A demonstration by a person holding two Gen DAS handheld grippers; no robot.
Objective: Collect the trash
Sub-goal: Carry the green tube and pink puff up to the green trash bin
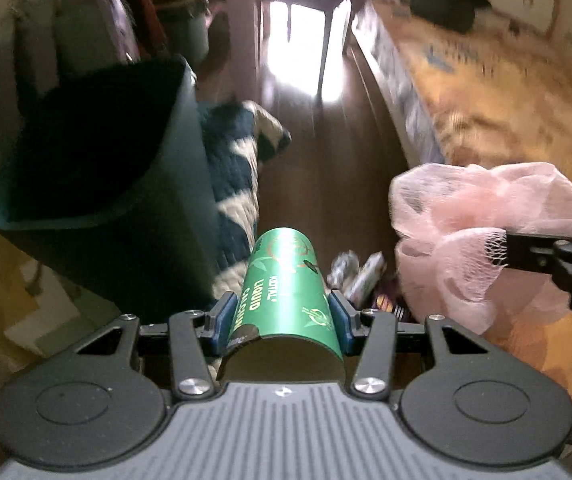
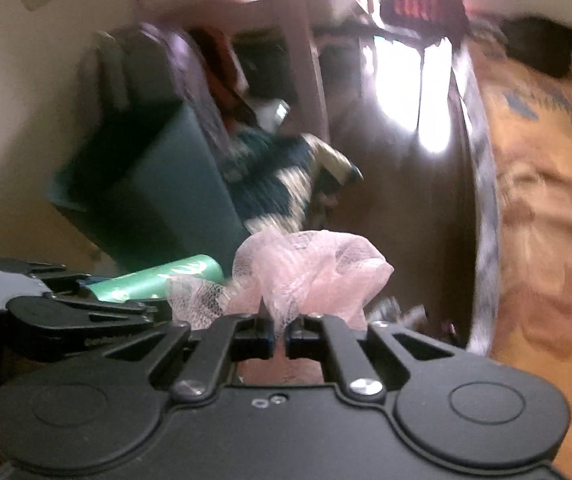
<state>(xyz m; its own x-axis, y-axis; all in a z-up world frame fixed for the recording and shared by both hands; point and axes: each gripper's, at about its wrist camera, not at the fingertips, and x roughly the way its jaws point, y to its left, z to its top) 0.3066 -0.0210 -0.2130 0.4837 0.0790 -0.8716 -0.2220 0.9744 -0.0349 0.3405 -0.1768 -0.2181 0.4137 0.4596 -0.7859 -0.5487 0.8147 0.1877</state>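
My left gripper (image 1: 281, 316) is shut on a green cardboard tube (image 1: 283, 280) printed "Liquid Calcium", held above the floor. My right gripper (image 2: 279, 334) is shut on a bundle of pink mesh netting (image 2: 310, 276). In the left wrist view the netting (image 1: 482, 224) hangs at the right with the right gripper's fingers (image 1: 534, 252) clamped on it. In the right wrist view the green tube (image 2: 153, 280) and the left gripper (image 2: 85, 312) lie at the lower left. A dark teal bin (image 1: 97, 184) with a dark opening stands ahead to the left; it also shows in the right wrist view (image 2: 165, 192).
A blue and cream patterned cloth (image 1: 233, 168) lies on the brown floor beside the bin. Small wrappers (image 1: 362, 276) lie on the floor below the tube. A bed with an orange patterned cover (image 1: 498, 108) runs along the right. A bright doorway (image 1: 306, 44) is far ahead.
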